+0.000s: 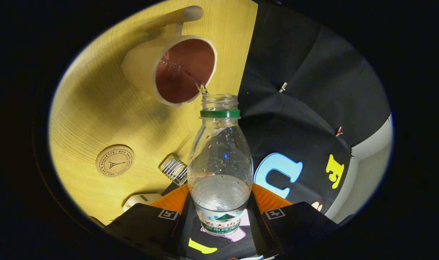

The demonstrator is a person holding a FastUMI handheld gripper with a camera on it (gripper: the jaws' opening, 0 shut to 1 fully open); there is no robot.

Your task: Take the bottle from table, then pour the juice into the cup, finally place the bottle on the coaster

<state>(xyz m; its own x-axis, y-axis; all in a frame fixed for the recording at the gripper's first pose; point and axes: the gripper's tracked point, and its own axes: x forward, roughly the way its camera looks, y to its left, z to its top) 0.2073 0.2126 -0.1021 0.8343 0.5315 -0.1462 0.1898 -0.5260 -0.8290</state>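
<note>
Table (pixel 96 108) holds the cup (pixel 169 68) and, nearer the fingers, the coaster (pixel 114 160). Bottle (pixel 219 162) is clamped between both gripper (pixel 219 216) fingers, tipped, with a thin stream entering the cup. Pickup done, pouring underway; placing on the coaster remains.

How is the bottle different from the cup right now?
The bottle is clear plastic with a green neck ring, while the cup is opaque cream outside and dark red inside. The bottle is gripped between the gripper fingers; the cup stands free on the wooden table beyond them. The bottle's mouth is narrow, the cup's wide. They share the liquid: a thin stream runs from the bottle into the cup.
</note>
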